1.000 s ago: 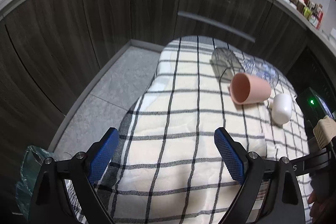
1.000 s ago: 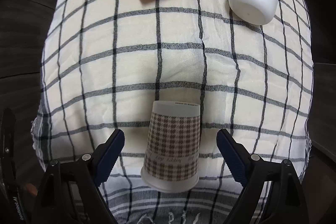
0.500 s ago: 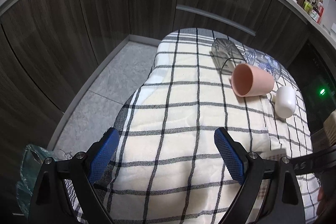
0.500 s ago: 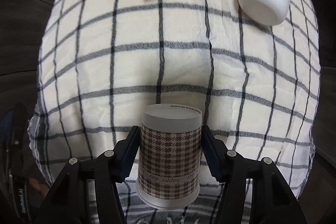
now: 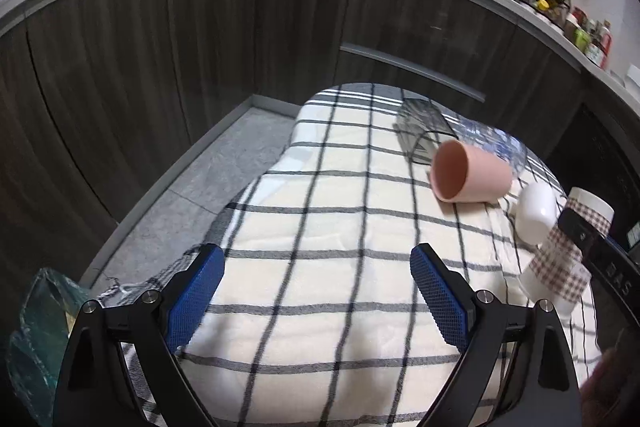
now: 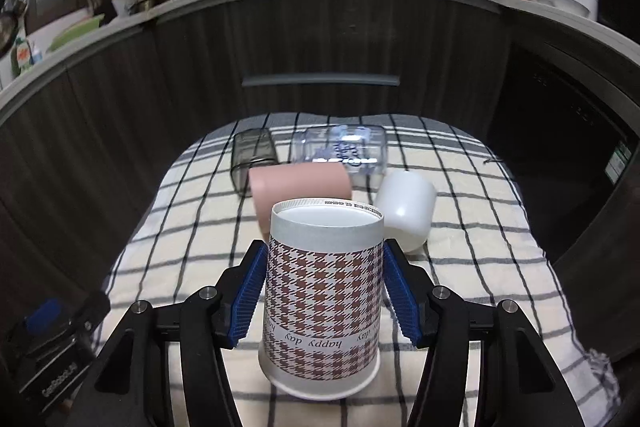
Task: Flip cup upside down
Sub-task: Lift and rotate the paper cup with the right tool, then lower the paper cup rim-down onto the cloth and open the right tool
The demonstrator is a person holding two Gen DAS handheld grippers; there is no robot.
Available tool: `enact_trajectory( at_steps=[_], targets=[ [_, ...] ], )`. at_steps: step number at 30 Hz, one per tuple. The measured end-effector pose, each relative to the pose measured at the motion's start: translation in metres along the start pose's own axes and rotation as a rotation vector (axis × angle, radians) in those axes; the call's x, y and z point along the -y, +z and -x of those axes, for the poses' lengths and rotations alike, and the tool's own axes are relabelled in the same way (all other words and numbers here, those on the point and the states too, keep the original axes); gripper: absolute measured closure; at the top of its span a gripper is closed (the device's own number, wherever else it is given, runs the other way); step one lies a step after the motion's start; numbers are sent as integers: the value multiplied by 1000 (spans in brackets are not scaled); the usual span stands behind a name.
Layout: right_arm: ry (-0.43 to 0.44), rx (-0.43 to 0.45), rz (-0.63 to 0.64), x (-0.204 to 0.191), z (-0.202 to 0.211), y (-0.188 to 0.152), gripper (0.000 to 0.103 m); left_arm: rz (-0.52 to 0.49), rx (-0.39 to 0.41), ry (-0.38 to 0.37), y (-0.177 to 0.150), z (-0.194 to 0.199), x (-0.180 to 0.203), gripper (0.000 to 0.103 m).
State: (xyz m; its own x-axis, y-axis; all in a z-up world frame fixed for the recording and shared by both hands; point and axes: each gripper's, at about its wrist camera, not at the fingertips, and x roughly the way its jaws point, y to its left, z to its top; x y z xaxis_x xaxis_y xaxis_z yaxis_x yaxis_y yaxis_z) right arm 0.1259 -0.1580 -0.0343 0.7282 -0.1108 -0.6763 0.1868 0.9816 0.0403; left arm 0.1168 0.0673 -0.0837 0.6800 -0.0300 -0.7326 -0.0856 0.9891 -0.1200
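Observation:
A paper cup [image 6: 323, 295] with a brown houndstooth print stands between the blue pads of my right gripper [image 6: 322, 301], which is shut on it. Its printed text reads upside down, its base faces up and its wide rim is down over the checked cloth [image 6: 180, 227]. In the left wrist view the same cup [image 5: 560, 259] shows tilted at the far right, held by the right gripper. My left gripper [image 5: 316, 291] is open and empty over the cloth's near left part.
A pink cup [image 6: 300, 187] lies on its side behind the held cup, with a white cup [image 6: 406, 211], a clear glass [image 6: 340, 151] and a dark glass [image 6: 254, 157] beside it. Dark cabinets [image 5: 200, 67] and grey floor [image 5: 200, 187] surround the small table.
My right gripper closed on the lying houndstooth cup, then lifted and turned it so its base faces up. The left gripper stayed open and shifted only slightly.

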Motion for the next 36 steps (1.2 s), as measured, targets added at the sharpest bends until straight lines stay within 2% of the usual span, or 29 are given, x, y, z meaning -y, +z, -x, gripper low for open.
enact_trajectory(
  at_steps=[6, 12, 22, 32, 33, 36],
  targets=[
    [-16, 21, -44, 15, -8, -11, 45, -36, 23, -6, -6, 0, 12, 8],
    [-15, -82, -60, 19, -23, -31, 45, -45, 13, 8, -9, -4, 12, 8],
    [-25, -138, -24, 15, -2, -57, 45, -66, 2, -2, -12, -4, 15, 8],
    [-33, -145, -2, 10, 0, -60, 44, -71, -14, 1, -12, -4, 15, 8],
    [-30, -146, -4, 10, 1, -59, 43, -72, -14, 1, -11, -3, 14, 8],
    [-29, -148, -15, 12, 3, -58, 31, -81, -7, 9, -11, 1, 15, 8]
  ],
)
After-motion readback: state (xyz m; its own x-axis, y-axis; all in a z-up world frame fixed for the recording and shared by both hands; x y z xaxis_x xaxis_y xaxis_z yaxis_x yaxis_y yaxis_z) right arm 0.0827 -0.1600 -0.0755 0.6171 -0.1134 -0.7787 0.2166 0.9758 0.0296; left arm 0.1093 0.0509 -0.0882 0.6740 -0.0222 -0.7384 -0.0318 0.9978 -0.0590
